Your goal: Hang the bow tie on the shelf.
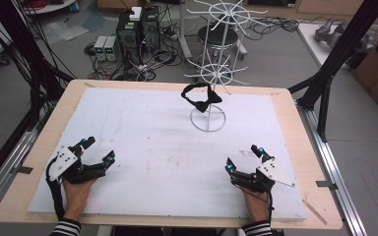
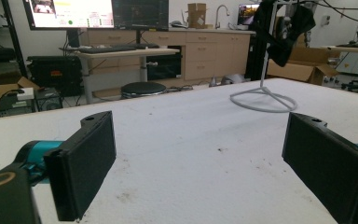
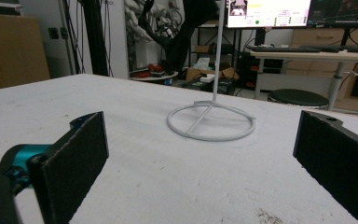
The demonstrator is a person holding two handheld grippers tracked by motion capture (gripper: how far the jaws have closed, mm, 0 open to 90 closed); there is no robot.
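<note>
Resting on the near edge of the white foam-covered surface [image 1: 142, 128], a person's two hands each hold a black two-jaw tool — the left tool [image 1: 97, 150] at the near left corner, the right tool [image 1: 244, 157] at the near right. Both stand released, jaws spread wide with nothing between them; the left gripper view and the right gripper view each show bare white board between the dark padded faces.

Well apart from both, toward the far middle of the surface, rises a white wire display stand [image 1: 217, 69] with spoked tiers on a ring base. A black fabric bow tie with its neck strap [image 1: 200, 98] hangs from a prong of the lower tier, dangling above the ring base [image 3: 210, 120] — off the surface, knot low and strap looped up over the wire. Hung that way, it looks put there to be lifted off the prong rather than picked up flat.

Both tools point roughly at the stand, which sits between their lines of approach; the wide-open jaws suggest a ready posture ahead of a reach. Either hand would need to travel well forward. The strap's loop over the prong seems the likely snag point.

Beyond the surface, computers, cables and a black stool [image 1: 218, 35] crowd the floor.
</note>
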